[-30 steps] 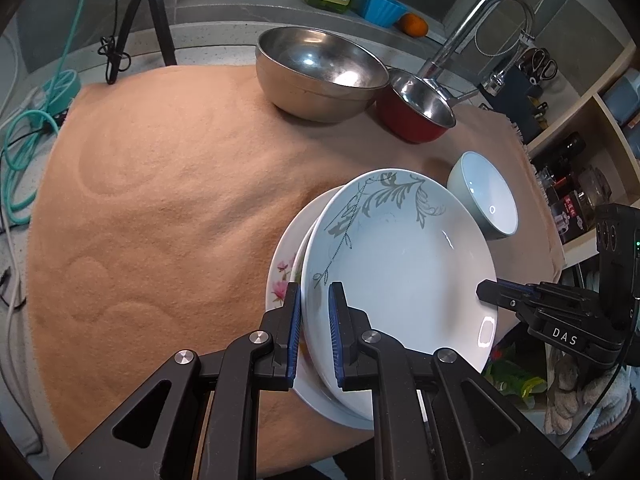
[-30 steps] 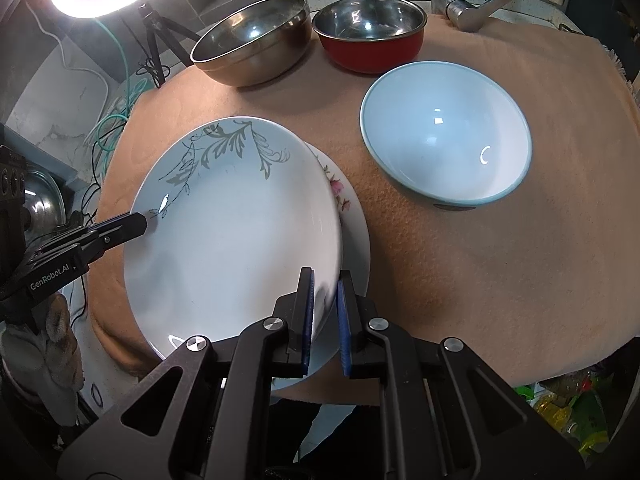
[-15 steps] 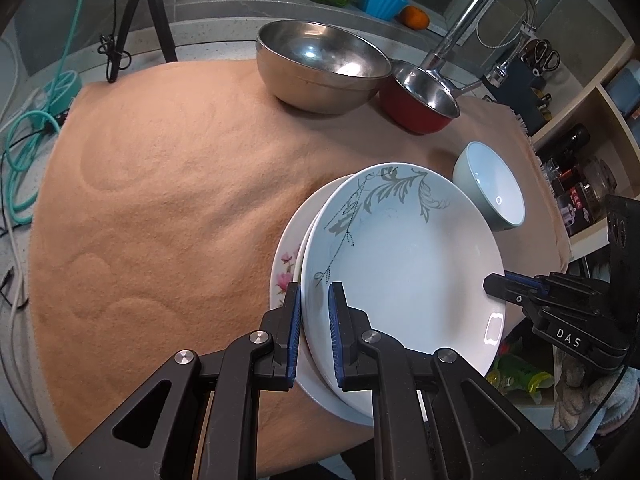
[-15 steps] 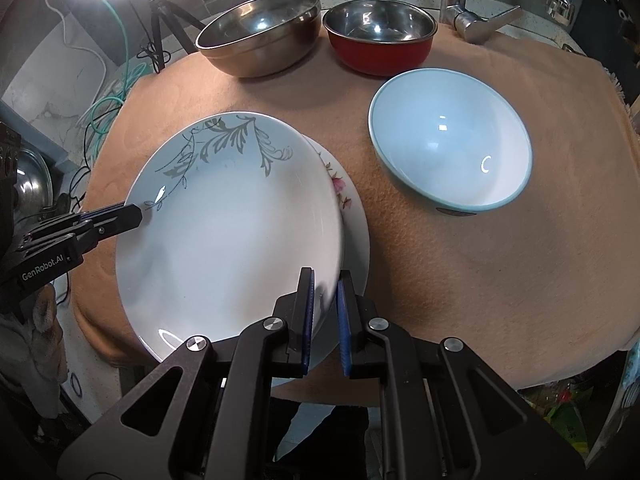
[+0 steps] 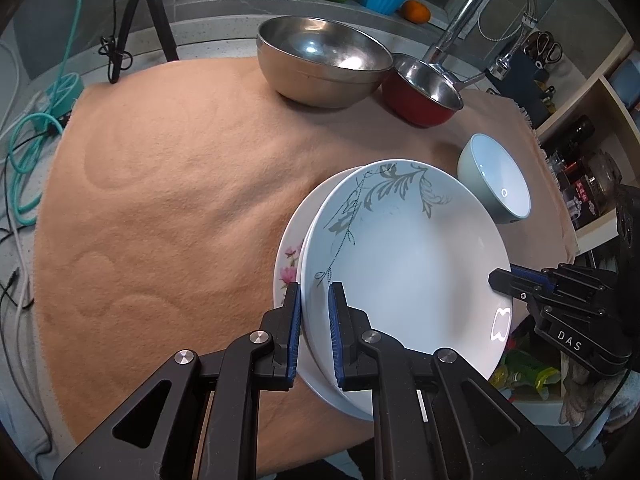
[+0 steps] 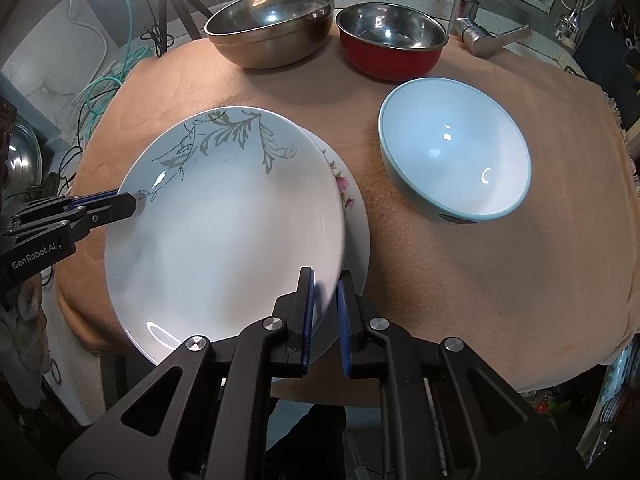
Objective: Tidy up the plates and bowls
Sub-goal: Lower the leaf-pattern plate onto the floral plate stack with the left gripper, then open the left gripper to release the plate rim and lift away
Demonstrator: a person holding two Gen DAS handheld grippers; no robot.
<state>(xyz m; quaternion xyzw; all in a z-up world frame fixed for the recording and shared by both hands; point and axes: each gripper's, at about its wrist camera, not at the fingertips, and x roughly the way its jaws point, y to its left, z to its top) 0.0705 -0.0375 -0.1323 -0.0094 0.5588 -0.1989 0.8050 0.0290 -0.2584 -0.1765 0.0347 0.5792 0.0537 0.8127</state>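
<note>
The leaf plate [image 5: 404, 264] has sunk nearer the floral plate [image 5: 289, 258]; both grippers, left [image 5: 314, 312] and right [image 6: 325, 298], pinch opposite rims of this glossy, breakable, slippery dish.

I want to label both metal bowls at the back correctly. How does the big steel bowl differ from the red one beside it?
The steel bowl is wider and bare metal outside; the red bowl is smaller and red outside. In the right wrist view the steel bowl stands left and the red bowl right, nearer the faucet. Both have shiny metal interiors, look empty, stand upright and rest on the tan cloth, seemingly touching.
</note>
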